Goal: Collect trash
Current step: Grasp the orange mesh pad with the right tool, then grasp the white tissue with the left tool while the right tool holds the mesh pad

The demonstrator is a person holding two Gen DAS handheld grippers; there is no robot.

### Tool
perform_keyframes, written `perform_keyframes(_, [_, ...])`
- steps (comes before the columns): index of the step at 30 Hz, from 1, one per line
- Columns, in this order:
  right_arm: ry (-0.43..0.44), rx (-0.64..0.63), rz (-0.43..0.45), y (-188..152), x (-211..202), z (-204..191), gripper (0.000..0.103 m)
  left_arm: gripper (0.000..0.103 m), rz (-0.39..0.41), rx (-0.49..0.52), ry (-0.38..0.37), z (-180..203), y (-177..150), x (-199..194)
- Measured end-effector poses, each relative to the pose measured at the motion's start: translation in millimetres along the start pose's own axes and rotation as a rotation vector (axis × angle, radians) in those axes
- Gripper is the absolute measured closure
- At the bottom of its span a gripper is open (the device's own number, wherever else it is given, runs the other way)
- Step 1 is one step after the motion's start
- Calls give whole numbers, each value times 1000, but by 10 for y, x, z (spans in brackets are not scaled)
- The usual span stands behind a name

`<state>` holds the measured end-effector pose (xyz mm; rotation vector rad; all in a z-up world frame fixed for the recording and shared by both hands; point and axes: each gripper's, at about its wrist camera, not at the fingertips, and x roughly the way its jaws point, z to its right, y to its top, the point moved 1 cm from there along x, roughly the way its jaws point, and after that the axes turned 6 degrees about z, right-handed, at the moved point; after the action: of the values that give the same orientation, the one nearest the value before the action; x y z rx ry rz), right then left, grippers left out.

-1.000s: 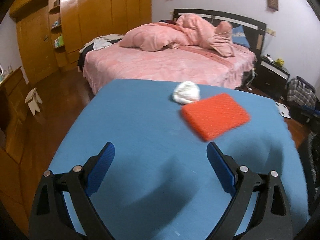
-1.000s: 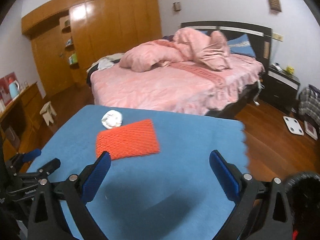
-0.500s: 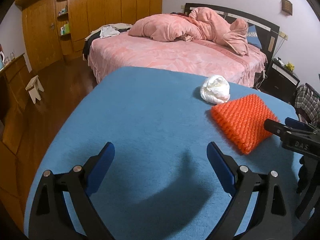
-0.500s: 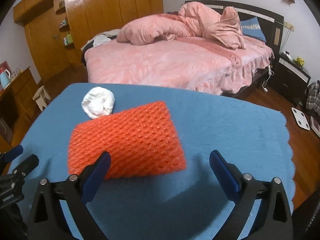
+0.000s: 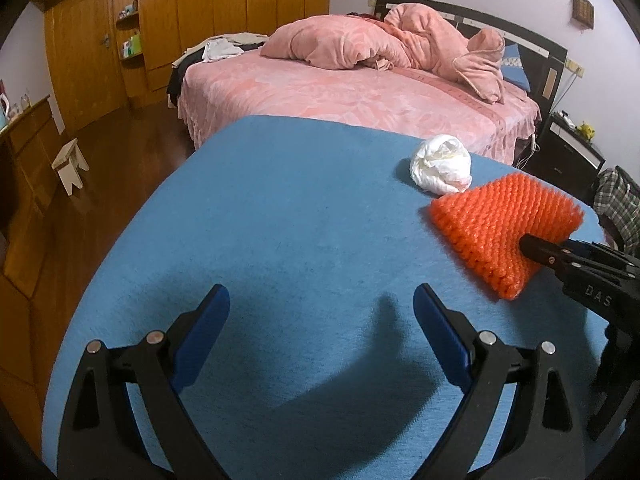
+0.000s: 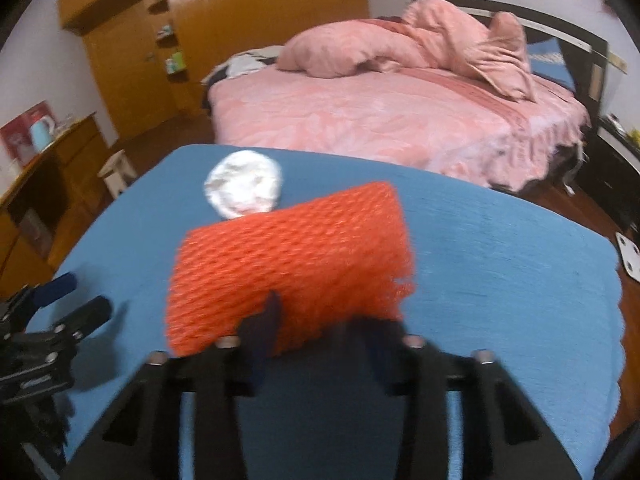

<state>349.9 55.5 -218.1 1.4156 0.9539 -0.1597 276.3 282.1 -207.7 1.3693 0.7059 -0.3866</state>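
An orange foam net (image 5: 500,232) (image 6: 292,264) lies on the blue-covered table (image 5: 280,200), with a crumpled white paper wad (image 5: 440,164) (image 6: 242,188) just behind it. My right gripper (image 6: 320,320) has the net's near edge between its blue pads; its jaws are closing and the edge bunches up between them. In the left wrist view the right gripper (image 5: 532,246) reaches onto the net from the right. My left gripper (image 5: 320,296) hovers open over bare cloth, left of the net, with nothing between its fingers.
A pink bed (image 5: 360,92) with a heaped quilt stands right behind the table. Wooden wardrobes (image 5: 180,20) line the left wall, with a small white stool (image 5: 70,162) on the floor. A dark nightstand (image 5: 572,148) and a floor scale (image 6: 630,256) are at the right.
My right gripper came forward and down to the orange net and its wide jaws drew together on the net's near edge. The left gripper sank toward the table, then held still.
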Motion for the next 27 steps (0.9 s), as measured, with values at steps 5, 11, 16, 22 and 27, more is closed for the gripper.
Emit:
perform_keyframes(5, [29,13,10,-37,-89,-22,89,13,-6,-5,0,-11,-10,2])
perform_keyframes(11, [7,80,41,-66,-288,215,89,13,3,1,-18,25,-1,-30])
perform_keyframes(16, [-60,129,46,-11,-330,574,89,13,33,17,-55,200,109,-11])
perform_keyframes(22, [-136,153,61,112,-304,907,89,13,40,37,-96,529,341,217])
perform_keyframes(27, [-144,156,67,171,-263,997,89,13,49,61,-105,758,586,451])
